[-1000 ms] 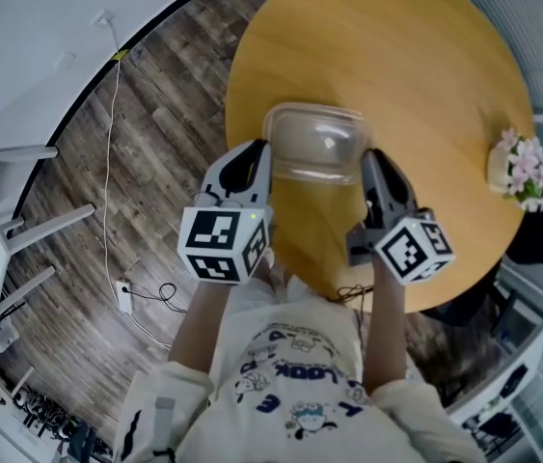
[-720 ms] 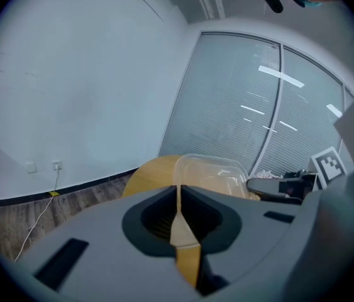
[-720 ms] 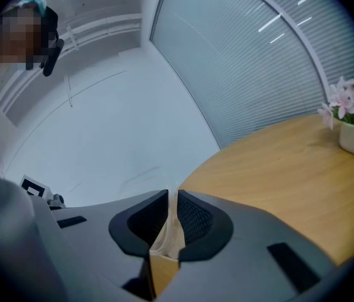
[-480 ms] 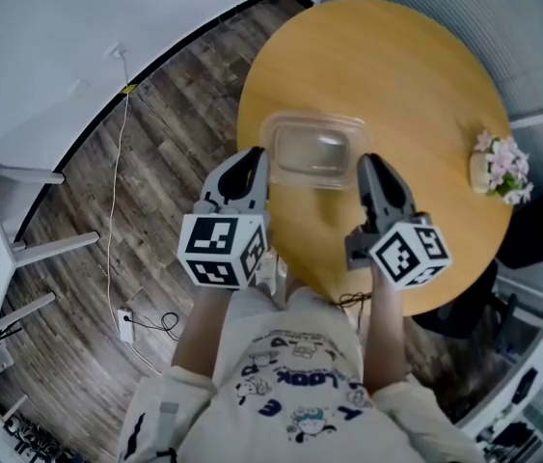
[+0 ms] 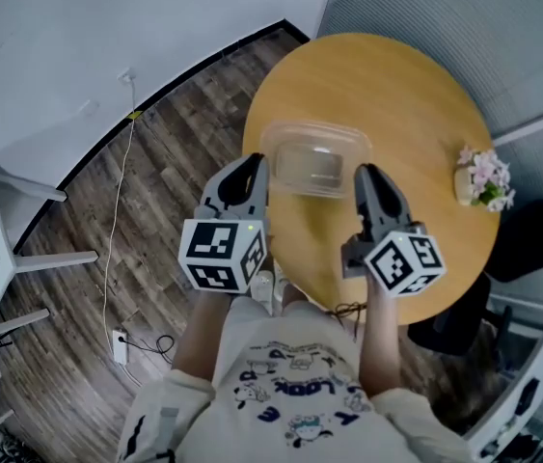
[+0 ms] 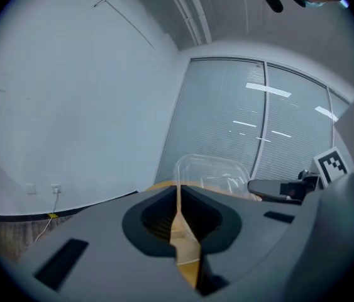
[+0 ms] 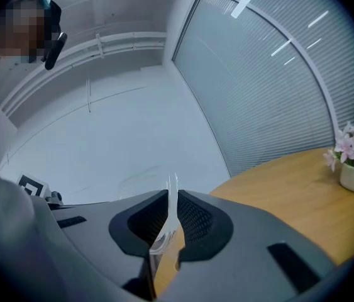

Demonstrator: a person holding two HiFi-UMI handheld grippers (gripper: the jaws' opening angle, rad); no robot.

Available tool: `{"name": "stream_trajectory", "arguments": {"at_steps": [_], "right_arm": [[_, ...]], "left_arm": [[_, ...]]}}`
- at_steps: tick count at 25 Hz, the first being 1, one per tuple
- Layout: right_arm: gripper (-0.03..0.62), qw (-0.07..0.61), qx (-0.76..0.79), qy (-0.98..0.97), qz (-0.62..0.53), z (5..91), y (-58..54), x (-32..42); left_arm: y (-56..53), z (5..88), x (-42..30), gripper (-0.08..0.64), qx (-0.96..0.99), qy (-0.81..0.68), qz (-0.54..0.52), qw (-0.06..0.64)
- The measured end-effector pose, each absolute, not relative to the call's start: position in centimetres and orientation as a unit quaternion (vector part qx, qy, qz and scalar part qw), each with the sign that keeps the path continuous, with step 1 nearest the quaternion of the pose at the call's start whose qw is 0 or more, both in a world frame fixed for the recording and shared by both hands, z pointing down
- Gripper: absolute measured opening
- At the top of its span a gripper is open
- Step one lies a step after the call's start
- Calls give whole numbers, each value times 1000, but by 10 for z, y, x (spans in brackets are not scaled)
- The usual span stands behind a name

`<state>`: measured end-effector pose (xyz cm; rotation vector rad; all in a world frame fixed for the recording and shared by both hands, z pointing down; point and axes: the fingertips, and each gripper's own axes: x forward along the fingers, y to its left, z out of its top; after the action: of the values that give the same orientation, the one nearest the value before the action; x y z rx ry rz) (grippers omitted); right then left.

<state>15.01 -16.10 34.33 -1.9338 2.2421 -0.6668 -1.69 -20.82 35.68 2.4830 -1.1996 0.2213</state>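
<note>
A clear plastic container [image 5: 314, 157] hangs between the two tools over the near part of the round wooden desk [image 5: 406, 85]. It is gripped by its opposite sides, which shares the load and lets the thin shell sit level instead of twisting. The left tool [image 6: 178, 197] is pressed together on the container's left rim. In the left gripper view a thin clear flange runs down through the narrow slit between its jaws, and the tub's rounded body rises just beyond. The right tool [image 7: 171, 206] pinches the opposite rim in the same way, with a sliver of clear plastic standing up between its nearly closed jaws. Gripping only the lip suits so flimsy and slippery a thing, since the walls would likely buckle if squeezed. The container seems to be held clear of the desk top, though no view shows the gap beneath it. A small pot of pink flowers [image 5: 481, 177] stands well apart at the desk's right edge, out of the way of both arms.
</note>
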Motion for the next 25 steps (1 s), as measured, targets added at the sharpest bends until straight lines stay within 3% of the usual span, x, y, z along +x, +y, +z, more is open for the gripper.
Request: {"name": "stream_trajectory", "arguments": {"at_steps": [25], "right_arm": [[46,79,-636,751,-160,290,-140,132]], "left_arm": [[-187,294,-37,21,889,-437,30,131]]}}
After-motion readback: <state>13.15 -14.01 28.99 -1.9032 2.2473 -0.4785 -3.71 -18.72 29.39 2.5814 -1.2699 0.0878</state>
